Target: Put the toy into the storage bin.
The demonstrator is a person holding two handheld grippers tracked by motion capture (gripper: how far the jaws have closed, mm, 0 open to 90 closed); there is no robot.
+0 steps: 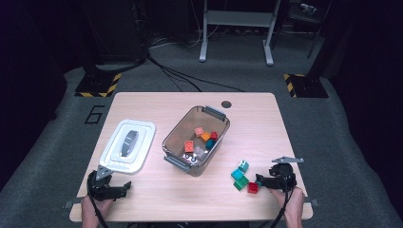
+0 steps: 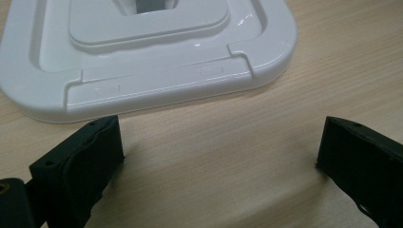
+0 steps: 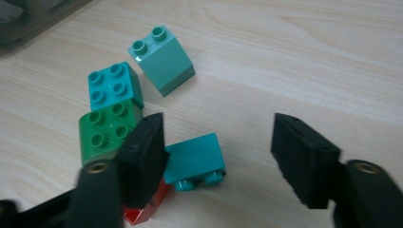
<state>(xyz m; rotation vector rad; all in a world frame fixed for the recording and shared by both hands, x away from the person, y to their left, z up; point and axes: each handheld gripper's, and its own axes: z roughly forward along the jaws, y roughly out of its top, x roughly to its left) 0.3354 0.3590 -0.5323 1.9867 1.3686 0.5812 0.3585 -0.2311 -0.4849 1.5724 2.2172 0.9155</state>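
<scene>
Bricks wait loose on the surface (image 1: 199, 197): right gripper (image 3: 218, 142) straddles a tipped teal brick (image 3: 195, 159), fingers parted, one touching it; centre it before squeezing. Left gripper (image 2: 218, 156) hangs open.

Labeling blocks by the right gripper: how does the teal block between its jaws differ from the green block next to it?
The teal block lies tipped over, studs pointing sideways toward the camera; the green block sits upright, studs up. The teal block shows two studs, the green block four. The teal block lies between the right gripper's jaws, one side at the left jaw; the green block sits outside them. Both are plastic studded building blocks on the table.
</scene>
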